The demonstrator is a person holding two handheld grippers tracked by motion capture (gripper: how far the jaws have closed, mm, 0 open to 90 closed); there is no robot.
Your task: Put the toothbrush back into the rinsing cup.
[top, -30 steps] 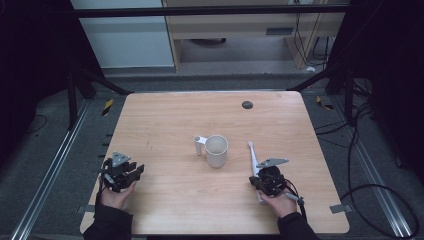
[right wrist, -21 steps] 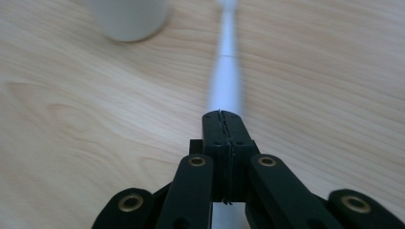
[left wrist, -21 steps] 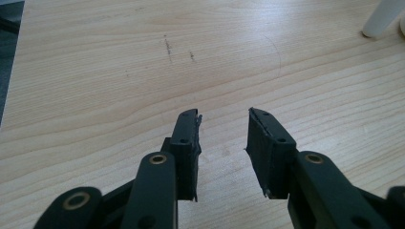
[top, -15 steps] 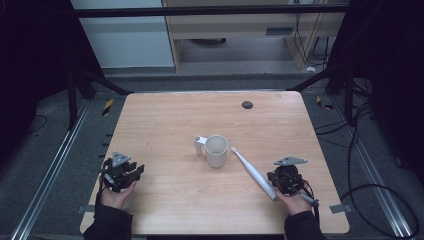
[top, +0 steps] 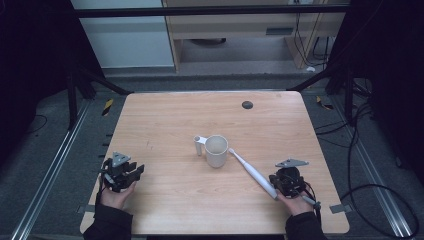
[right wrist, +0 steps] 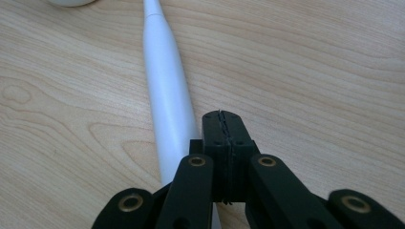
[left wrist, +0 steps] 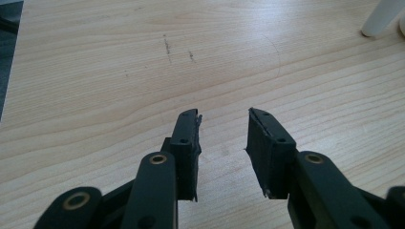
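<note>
Toothbrush point(top: 252, 172) beside mug point(top: 216, 150) on desk point(top: 165, 120).
It lies at mug's four o'clock, touching right gripper point(right wrist: 223, 125), fingers pressed together, empty; left gripper point(left wrist: 223, 136) fingers apart, empty.

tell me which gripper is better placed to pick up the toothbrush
Right. The right gripper sits beside the toothbrush handle, fingers closed and empty. The left gripper is open but far across the table.

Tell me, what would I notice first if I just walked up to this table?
Probably the white mug standing alone in the middle of the wooden table, with a long white electric toothbrush lying just to its right. The toothbrush runs down to the right tool, whose jaws are shut beside it. The left tool sits open near the table's left edge.
</note>
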